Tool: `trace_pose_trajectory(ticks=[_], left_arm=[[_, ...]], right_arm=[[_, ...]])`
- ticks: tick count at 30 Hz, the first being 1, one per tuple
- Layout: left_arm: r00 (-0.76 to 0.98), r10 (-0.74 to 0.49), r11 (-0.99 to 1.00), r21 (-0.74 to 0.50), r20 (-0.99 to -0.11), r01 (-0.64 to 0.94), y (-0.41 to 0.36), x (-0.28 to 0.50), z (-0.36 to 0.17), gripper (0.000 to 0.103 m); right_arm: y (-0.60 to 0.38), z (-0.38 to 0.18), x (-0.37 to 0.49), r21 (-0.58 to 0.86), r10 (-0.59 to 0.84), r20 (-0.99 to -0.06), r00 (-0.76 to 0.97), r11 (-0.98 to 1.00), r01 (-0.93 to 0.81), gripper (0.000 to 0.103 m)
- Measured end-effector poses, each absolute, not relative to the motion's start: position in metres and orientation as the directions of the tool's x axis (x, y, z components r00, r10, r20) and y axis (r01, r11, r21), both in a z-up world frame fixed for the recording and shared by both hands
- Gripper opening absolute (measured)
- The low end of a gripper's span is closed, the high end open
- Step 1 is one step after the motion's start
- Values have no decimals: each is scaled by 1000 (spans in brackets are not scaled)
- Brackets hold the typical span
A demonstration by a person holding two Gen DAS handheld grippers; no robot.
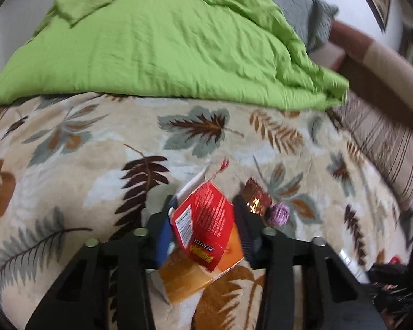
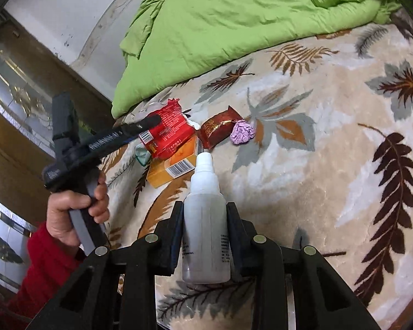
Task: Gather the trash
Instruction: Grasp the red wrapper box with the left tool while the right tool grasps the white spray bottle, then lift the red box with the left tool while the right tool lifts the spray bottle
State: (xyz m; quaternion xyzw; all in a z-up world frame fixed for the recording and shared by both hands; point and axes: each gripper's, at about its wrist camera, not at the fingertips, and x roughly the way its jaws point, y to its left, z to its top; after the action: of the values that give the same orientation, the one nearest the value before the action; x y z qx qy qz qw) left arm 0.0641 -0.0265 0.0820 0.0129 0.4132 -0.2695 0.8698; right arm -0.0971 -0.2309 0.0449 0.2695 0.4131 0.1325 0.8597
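Holding now: each gripper has 1 piece of trash.
Left gripper (image 1: 203,214): its jaws are squeezed on the red wrapper (image 1: 203,220), just above the orange box (image 2: 173,165).
Right gripper (image 2: 205,214): its jaws are squeezed on the white bottle (image 2: 205,220), with the nozzle pointing away.
Trash left on the blanket (image 2: 330,165): the dark red wrapper (image 2: 216,132) and the purple paper ball (image 2: 242,136) lie side by side near the orange box.
Behind: a green quilt (image 1: 165,49).
Hand (image 2: 68,206): it holds the left gripper's handle, with a red sleeve (image 2: 46,264).

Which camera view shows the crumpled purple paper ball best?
The right wrist view: the crumpled purple paper ball lies sharp and unobstructed on the leaf-patterned blanket. In the left wrist view it is blurred, beside the gripper.
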Motion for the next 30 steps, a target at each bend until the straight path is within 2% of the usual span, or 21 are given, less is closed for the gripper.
trace_pose_trajectory(ticks=[3, 8, 11, 20, 30], left_arm=[[521, -456, 846, -170, -722, 505, -37, 55, 76, 12], [553, -422, 856, -116, -719, 503, -49, 40, 71, 10], [563, -437, 864, -154, -702, 479, -44, 29, 76, 6], [620, -462, 871, -192, -634, 452, -22, -53, 99, 5], [729, -372, 923, -144, -574, 358, 3, -132, 103, 6]], right_arm=[[-228, 44, -95, 570, 452, -641, 621, 821, -9, 33], [-227, 46, -97, 558, 437, -638, 634, 830, -10, 33], [-229, 48, -100, 545, 412, -635, 653, 838, 2, 33], [-217, 70, -121, 436, 313, -611, 727, 900, -21, 33], [-194, 88, -157, 347, 281, -559, 780, 934, -88, 33]])
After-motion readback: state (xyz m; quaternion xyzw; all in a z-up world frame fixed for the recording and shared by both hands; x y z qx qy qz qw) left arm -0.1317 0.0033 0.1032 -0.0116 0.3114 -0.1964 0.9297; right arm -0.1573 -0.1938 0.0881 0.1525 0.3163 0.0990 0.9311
